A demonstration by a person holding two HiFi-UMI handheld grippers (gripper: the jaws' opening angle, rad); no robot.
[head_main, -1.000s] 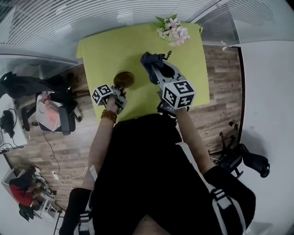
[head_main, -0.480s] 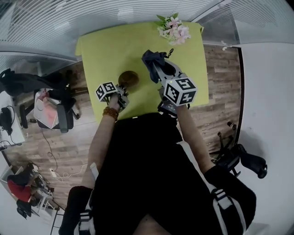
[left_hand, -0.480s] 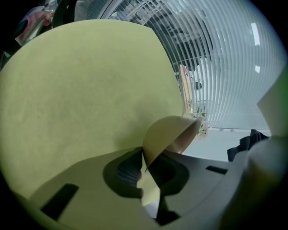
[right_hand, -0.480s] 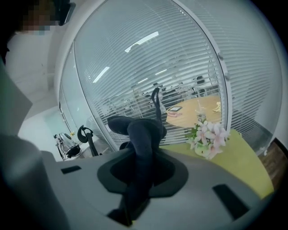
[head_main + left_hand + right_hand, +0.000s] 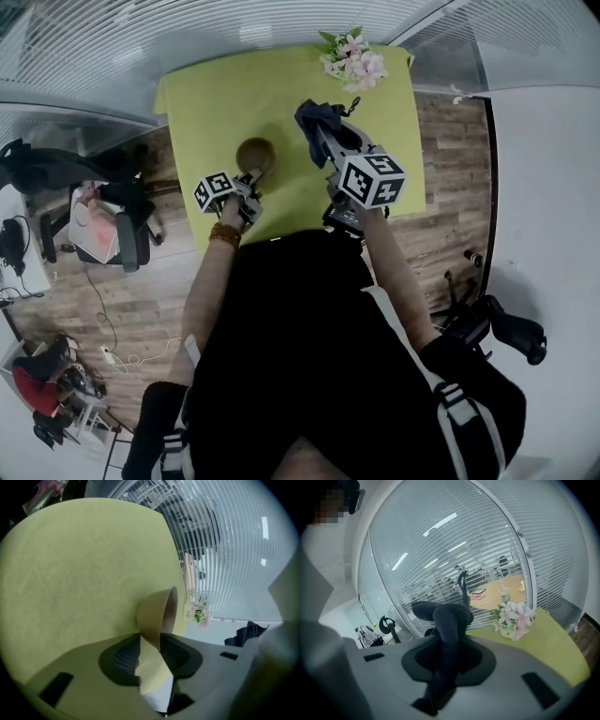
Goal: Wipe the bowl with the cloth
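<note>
While right gripper [image 5: 450, 644] pinches limp cloth [image 5: 449, 616], left gripper [image 5: 150, 641] (jaws just opened) straddles round bowl [image 5: 152, 613].

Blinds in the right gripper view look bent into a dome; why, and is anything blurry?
Right gripper view: a wide lens bows the blinds; the near cloth is soft, the flowers sharper. Left gripper view: same bulge, bowl slightly blurred. Head view: table edges curve.

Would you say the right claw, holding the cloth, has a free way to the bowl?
Probably yes: only bare table lies between the cloth in the right claw and the bowl. The left claw, jaws just opening with the bowl's near rim between them, leaves the rest free.
</note>
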